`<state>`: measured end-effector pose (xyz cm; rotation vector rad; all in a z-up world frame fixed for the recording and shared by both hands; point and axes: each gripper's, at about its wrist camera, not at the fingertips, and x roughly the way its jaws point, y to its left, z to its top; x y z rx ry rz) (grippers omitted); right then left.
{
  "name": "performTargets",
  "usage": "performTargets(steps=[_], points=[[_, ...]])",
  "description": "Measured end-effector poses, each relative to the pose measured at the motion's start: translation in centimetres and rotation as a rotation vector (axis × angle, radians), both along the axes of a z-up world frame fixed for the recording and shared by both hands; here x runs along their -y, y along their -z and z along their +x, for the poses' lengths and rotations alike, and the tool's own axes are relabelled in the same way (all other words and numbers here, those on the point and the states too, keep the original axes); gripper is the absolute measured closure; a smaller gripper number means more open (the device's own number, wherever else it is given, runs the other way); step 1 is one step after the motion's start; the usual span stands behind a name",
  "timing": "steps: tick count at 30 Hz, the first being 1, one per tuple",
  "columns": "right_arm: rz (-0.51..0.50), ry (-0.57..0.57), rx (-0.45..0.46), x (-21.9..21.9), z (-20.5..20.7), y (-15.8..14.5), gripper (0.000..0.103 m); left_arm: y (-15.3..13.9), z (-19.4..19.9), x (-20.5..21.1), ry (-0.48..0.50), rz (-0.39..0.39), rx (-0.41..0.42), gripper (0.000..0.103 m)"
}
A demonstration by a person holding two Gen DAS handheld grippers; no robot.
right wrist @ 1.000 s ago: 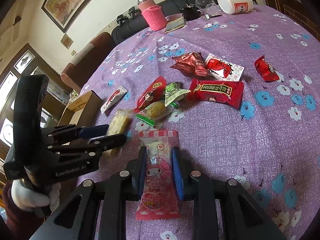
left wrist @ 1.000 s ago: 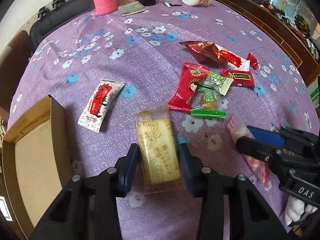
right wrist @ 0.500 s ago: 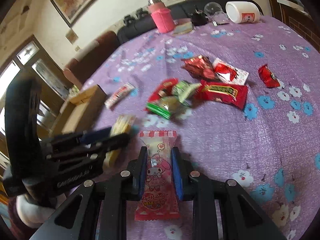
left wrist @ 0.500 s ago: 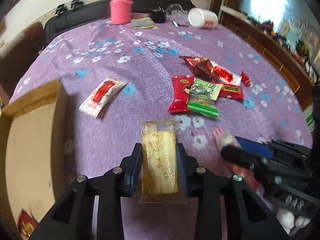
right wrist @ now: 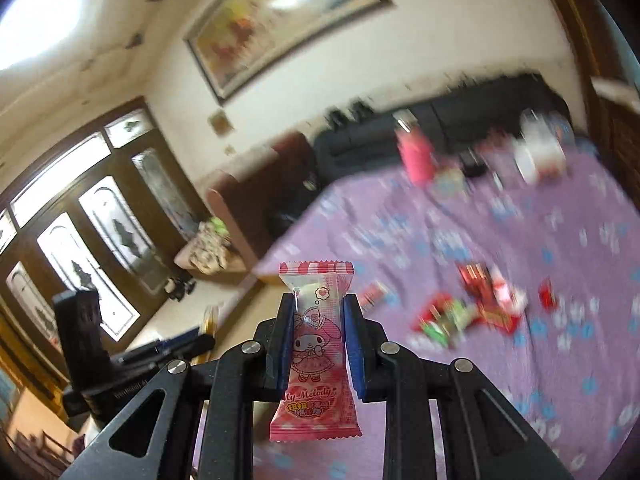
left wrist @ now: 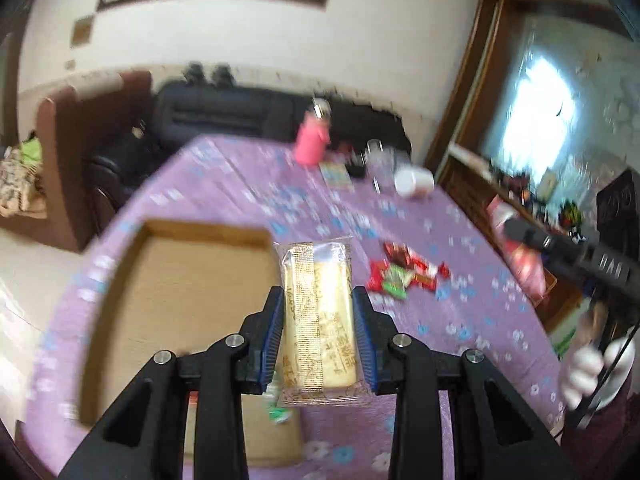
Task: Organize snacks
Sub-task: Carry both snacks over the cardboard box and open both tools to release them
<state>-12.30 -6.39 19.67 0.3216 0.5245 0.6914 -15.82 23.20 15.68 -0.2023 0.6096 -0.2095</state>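
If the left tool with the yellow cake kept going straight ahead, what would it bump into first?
Probably the open brown cardboard box, near its far right corner; past that lies purple flowered tablecloth. Blur makes depth uncertain.

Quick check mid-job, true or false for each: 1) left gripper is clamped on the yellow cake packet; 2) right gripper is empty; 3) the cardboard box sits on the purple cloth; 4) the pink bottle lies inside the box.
1) True: the left gripper is shut on the yellow cake packet.
2) False: the right gripper grips the pink candy packet.
3) True: the cardboard box rests on the purple cloth.
4) False: the pink bottle stands at the table's far end, outside the box.
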Motion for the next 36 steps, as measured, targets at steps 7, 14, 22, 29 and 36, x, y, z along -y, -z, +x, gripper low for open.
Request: performTargets(steps=[7,14,22,29,36], points=[[0.081,-0.075,0.147,-4.2,-1.4,-12.8,0.078,-7.3,-4.1,-6.9,-0.109,0.052,0.116,0.070],[0.091,-0.106,0.254,-10.2,-0.8,-22.8,0.078,-11.6,-3.8,-11.0,-0.229,0.190,0.146,0.070],[-0.153,-0.227,-0.022,-18.5,3.5,-4.9,0.078,-3.2,-0.7,-11.3,-0.216,0.178,0.020,0.070],[-0.302,-0.249,-0.243,-21.0,6.7,10.9,0.078,6.1,1.4,-10.9,-0.199,0.112,-0.141,0.070],[-0.381,-0.276,-0.290,-23.1,7.7,15.7,0.077,9.6,2.4,-12.0,-0.237,0.084,-0.218,0.070]])
